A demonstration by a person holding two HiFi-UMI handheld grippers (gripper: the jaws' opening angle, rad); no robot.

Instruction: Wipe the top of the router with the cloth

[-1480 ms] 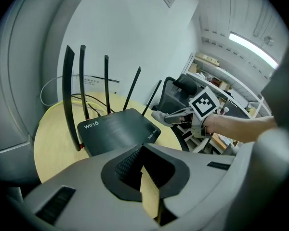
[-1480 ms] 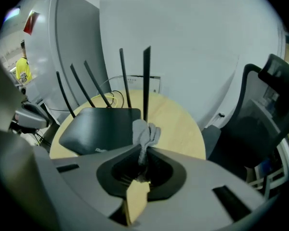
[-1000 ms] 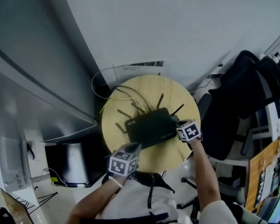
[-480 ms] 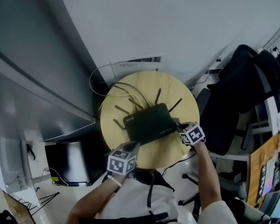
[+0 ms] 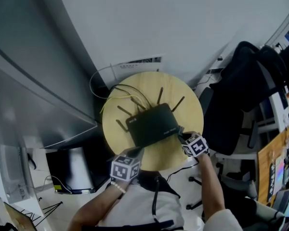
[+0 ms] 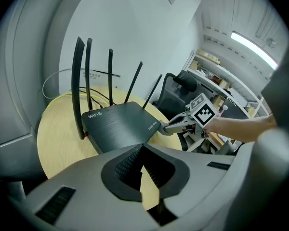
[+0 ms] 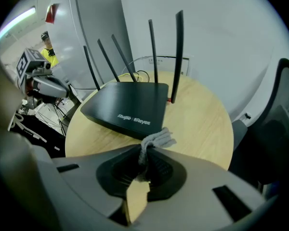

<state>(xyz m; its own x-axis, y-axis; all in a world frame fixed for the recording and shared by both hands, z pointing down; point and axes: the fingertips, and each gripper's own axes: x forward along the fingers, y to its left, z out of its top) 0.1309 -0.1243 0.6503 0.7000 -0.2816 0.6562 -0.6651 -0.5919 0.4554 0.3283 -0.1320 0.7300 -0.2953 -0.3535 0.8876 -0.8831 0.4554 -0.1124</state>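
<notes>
Drawing back toward the person since a second ago, the right gripper point(image 5: 184, 137) now sits just off the router's point(image 5: 153, 125) near right corner on the round wooden table point(image 5: 189, 105). From the head view its jaws cannot be read, but the right gripper view shows them pinched tight on a bunched grey cloth point(image 7: 156, 139), whose tuft pokes out just short of the router's printed edge. The left gripper point(image 5: 137, 152) hovers at the near left corner; its own view shows the pads closed together with nothing between them, plus white lettering on the lid and five upright antennas point(image 6: 79, 88) that the head view flattens
</notes>
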